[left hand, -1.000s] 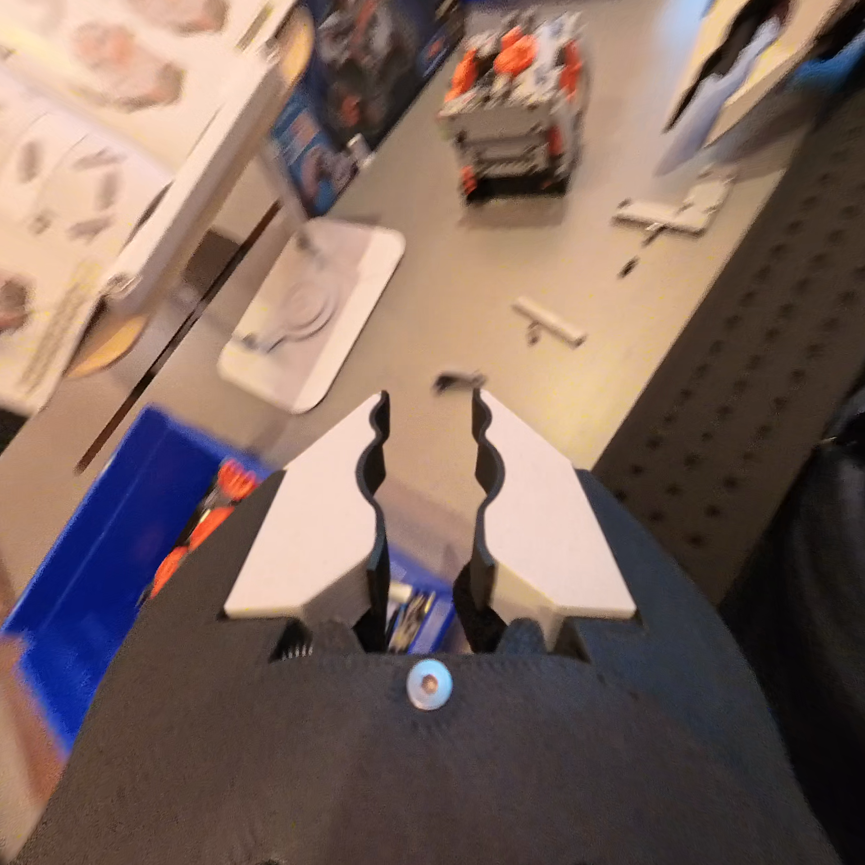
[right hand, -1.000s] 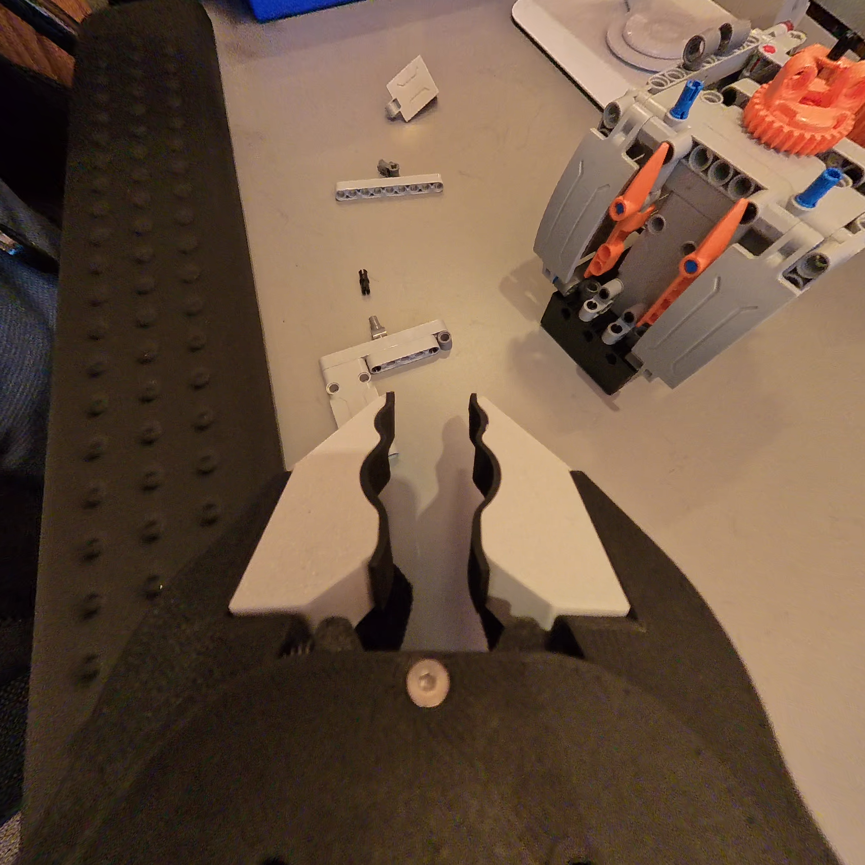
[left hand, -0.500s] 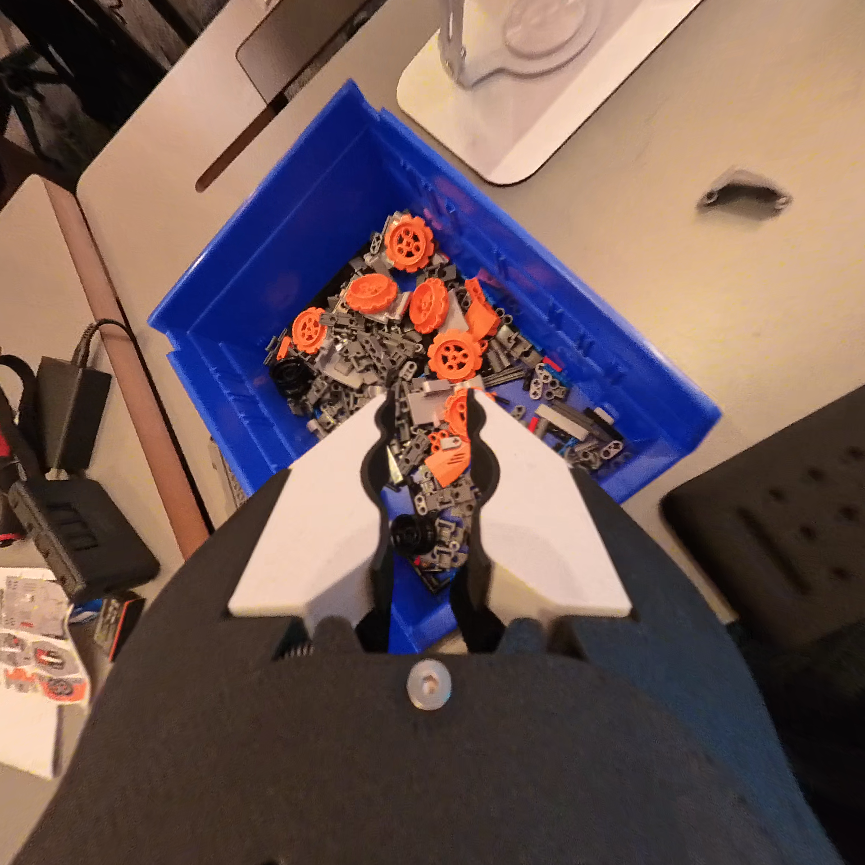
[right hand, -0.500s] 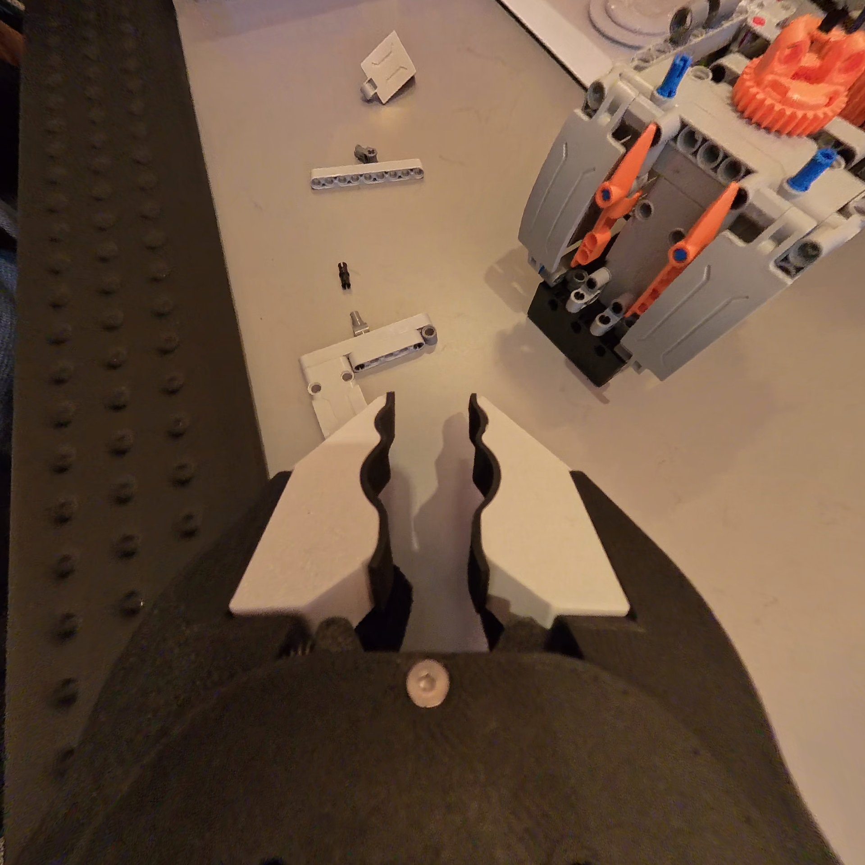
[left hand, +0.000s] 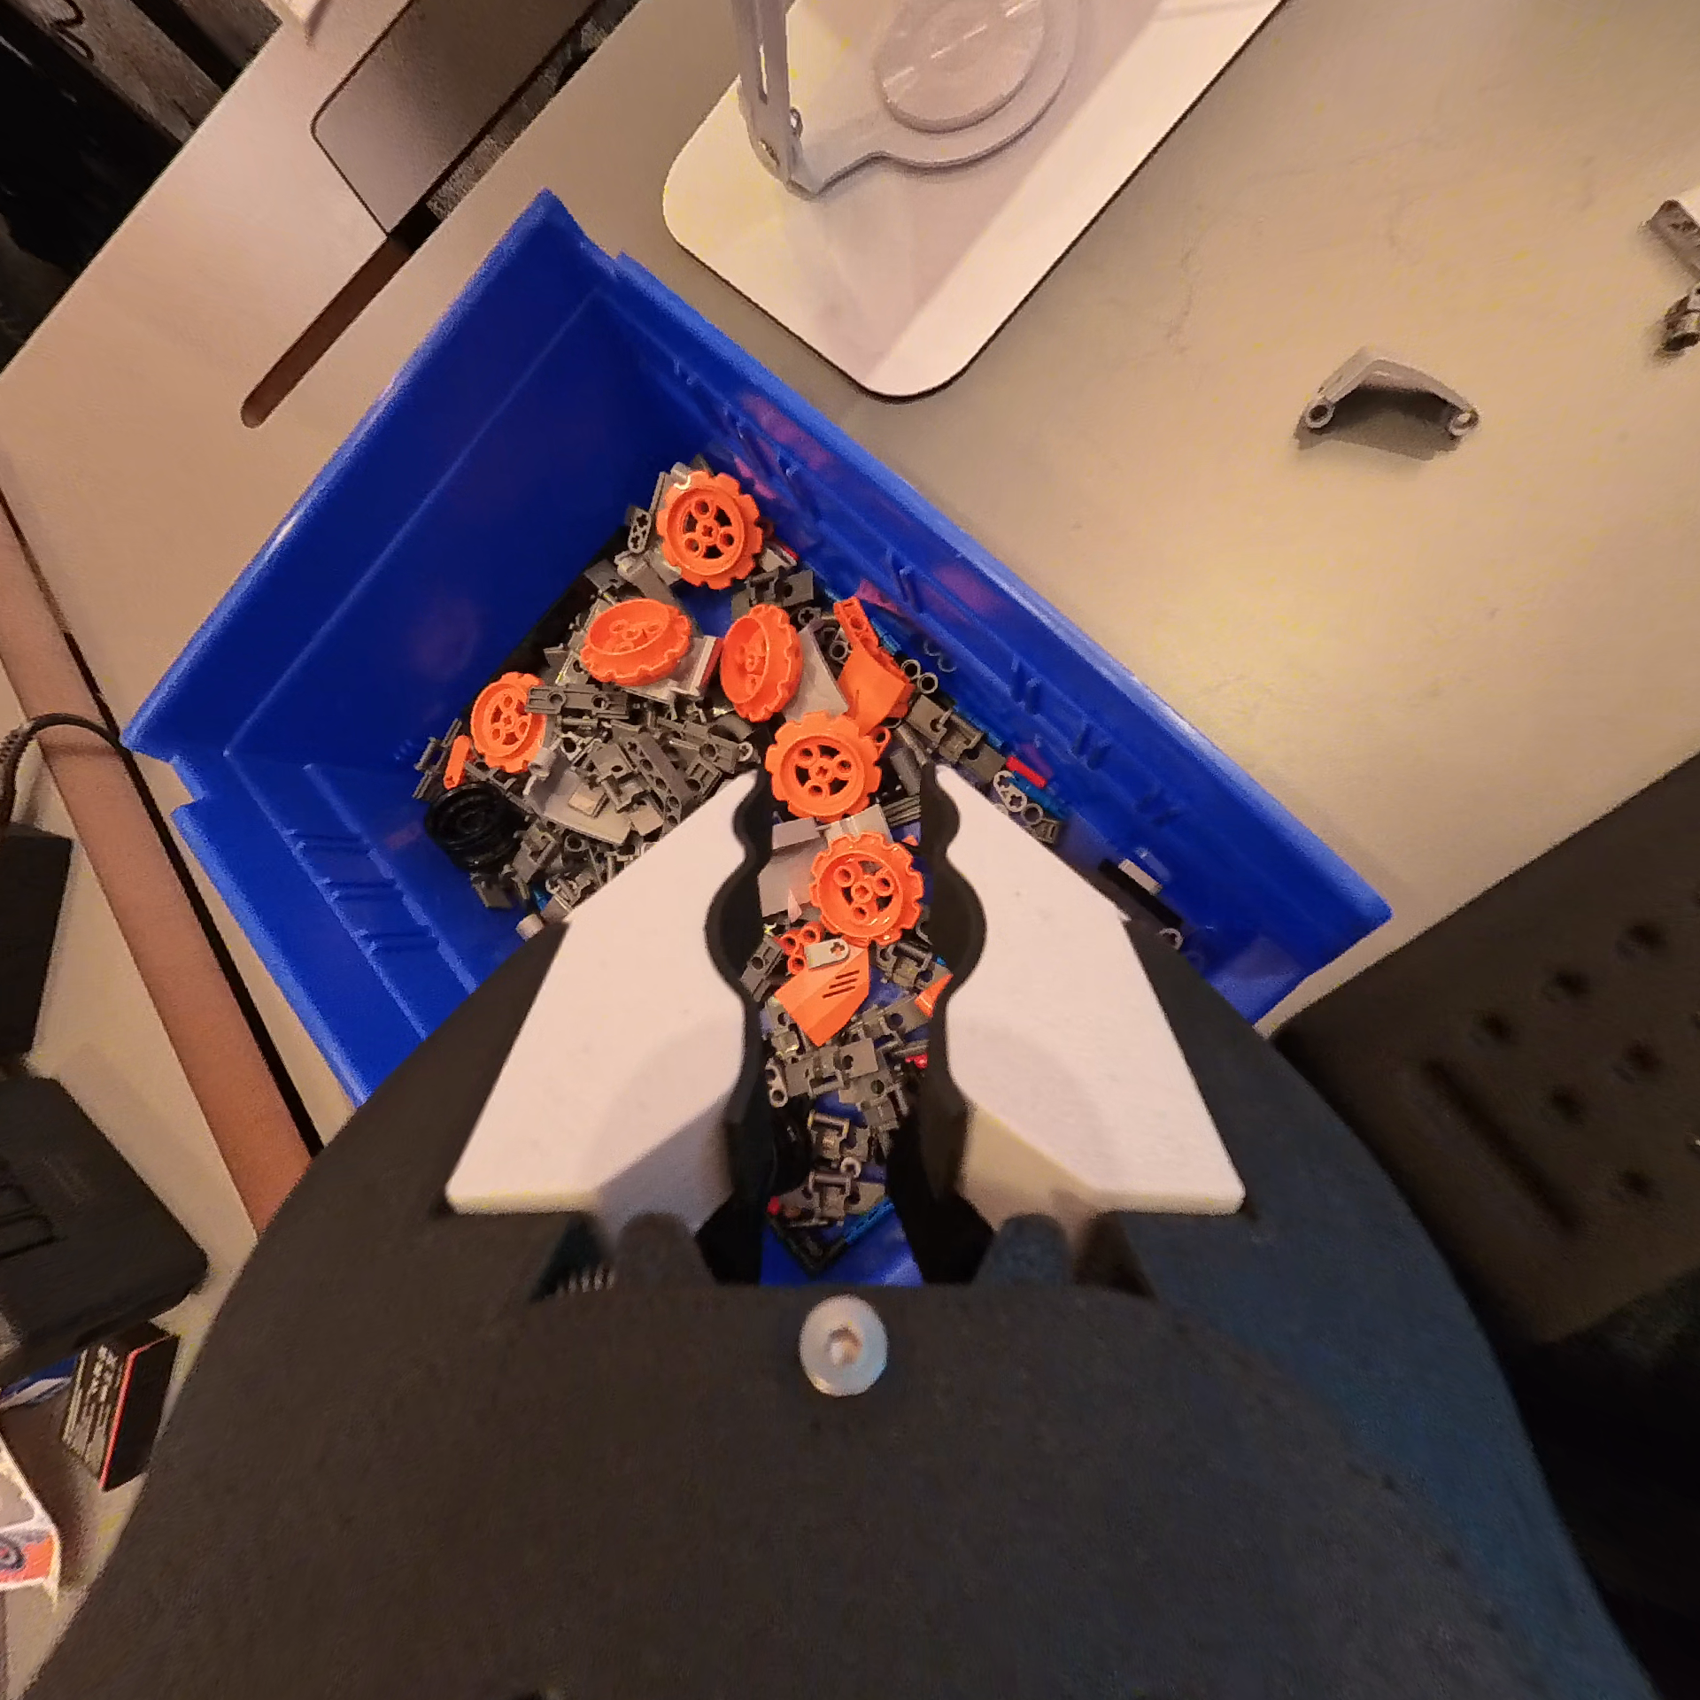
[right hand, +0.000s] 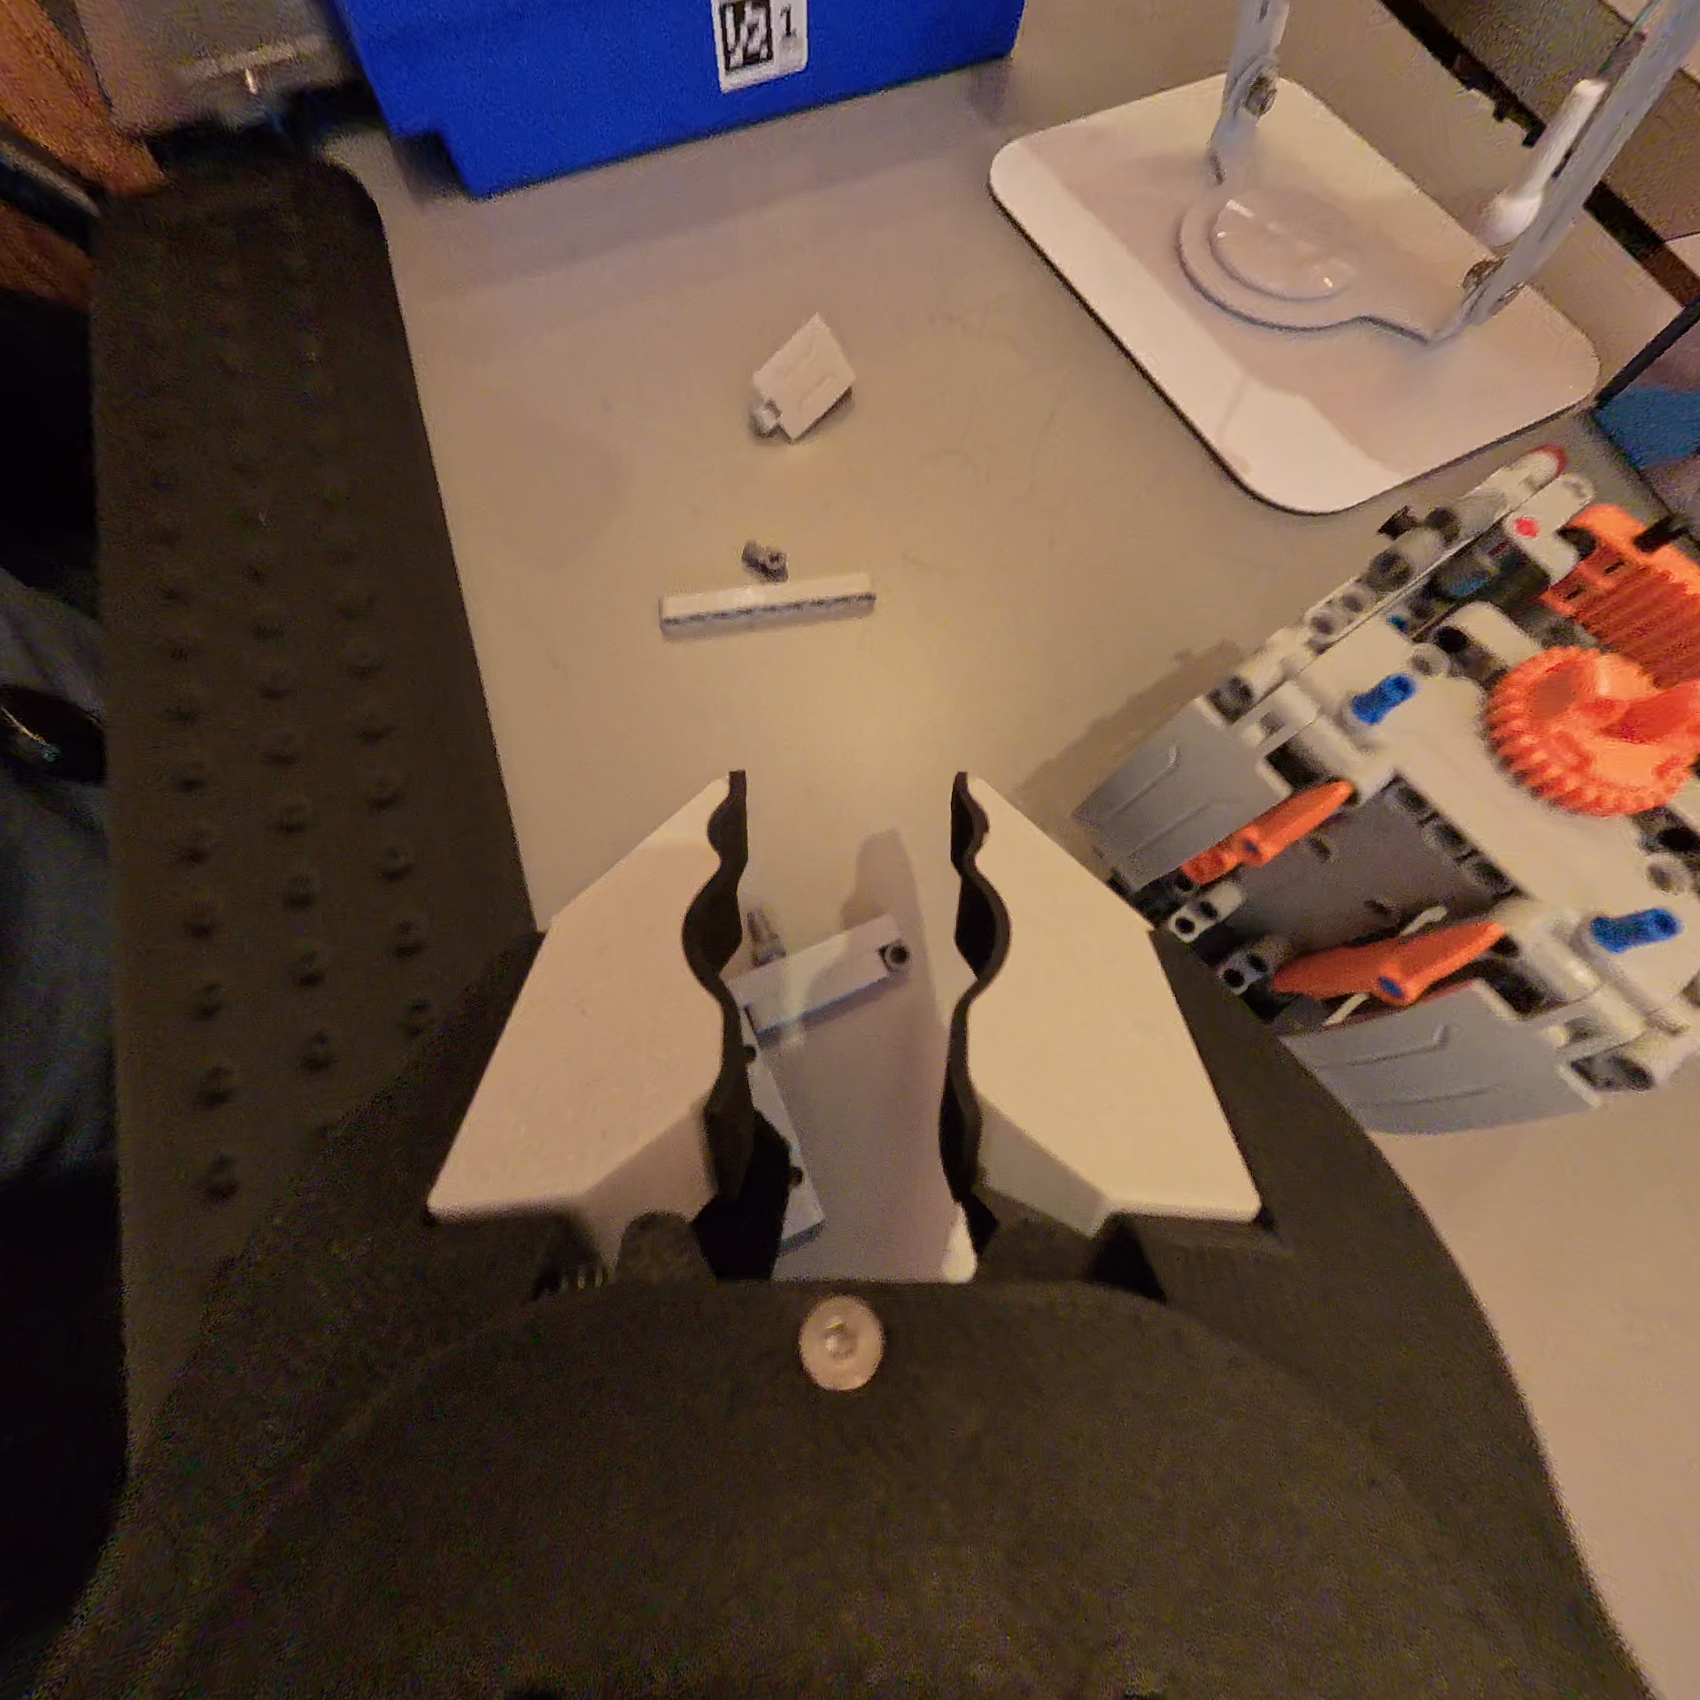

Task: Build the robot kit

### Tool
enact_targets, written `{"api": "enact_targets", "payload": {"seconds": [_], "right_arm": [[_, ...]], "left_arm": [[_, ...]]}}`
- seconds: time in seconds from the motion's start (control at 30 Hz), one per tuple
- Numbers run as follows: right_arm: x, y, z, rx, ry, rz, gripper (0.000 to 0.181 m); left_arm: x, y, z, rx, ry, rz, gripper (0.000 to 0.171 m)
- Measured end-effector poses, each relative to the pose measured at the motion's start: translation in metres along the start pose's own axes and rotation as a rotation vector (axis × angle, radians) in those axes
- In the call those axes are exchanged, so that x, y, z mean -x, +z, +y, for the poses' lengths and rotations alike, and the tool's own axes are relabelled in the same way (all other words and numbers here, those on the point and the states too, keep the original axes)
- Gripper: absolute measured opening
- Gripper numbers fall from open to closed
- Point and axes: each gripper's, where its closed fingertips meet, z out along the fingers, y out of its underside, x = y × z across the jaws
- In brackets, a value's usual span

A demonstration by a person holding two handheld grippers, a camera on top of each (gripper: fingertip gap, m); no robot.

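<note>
Blue plastic walls of the bin (left hand: 386, 589) frame a heap of grey pieces and orange wheels (left hand: 821, 765), and the left gripper (left hand: 844, 798) hovers above that heap, jaws apart and empty. Beyond the bin on the worktop (right hand: 966, 570), the right gripper (right hand: 846, 798) hangs open and empty over a light grey panel piece (right hand: 819, 980), beside the half-built grey and orange model (right hand: 1435, 883). Loose parts lie unattached.
</note>
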Motion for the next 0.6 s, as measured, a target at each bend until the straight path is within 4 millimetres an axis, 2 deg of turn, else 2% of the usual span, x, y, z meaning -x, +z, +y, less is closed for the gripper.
{"api": "enact_targets", "payload": {"seconds": [0.1, 0.13, 0.2, 0.27, 0.37, 0.47, 0.6], "right_arm": [[-0.005, -0.004, -0.020, -0.037, 0.003, 0.000, 0.044], [-0.003, -0.003, -0.026, -0.041, -0.007, -0.015, 0.050], [0.003, 0.004, -0.033, -0.025, -0.019, -0.046, 0.057], [0.010, 0.020, -0.037, 0.012, -0.021, -0.080, 0.070], [0.019, 0.054, -0.029, 0.113, -0.013, -0.114, 0.081], [0.031, 0.081, -0.023, 0.164, -0.007, -0.170, 0.082], [0.031, 0.103, -0.013, 0.225, -0.082, -0.125, 0.073]], "left_arm": [[-0.003, 0.000, 0.000, -0.017, -0.013, 0.019, 0.029], [-0.003, 0.000, 0.000, -0.016, -0.013, 0.021, 0.029], [-0.002, 0.000, 0.002, -0.016, -0.005, 0.013, 0.029], [-0.004, 0.000, 0.003, -0.020, -0.015, 0.027, 0.029], [-0.007, -0.001, 0.002, -0.043, -0.024, 0.039, 0.028], [-0.008, -0.001, 0.006, -0.042, -0.028, 0.044, 0.029], [-0.002, -0.003, 0.010, -0.031, -0.053, 0.050, 0.030]]}}
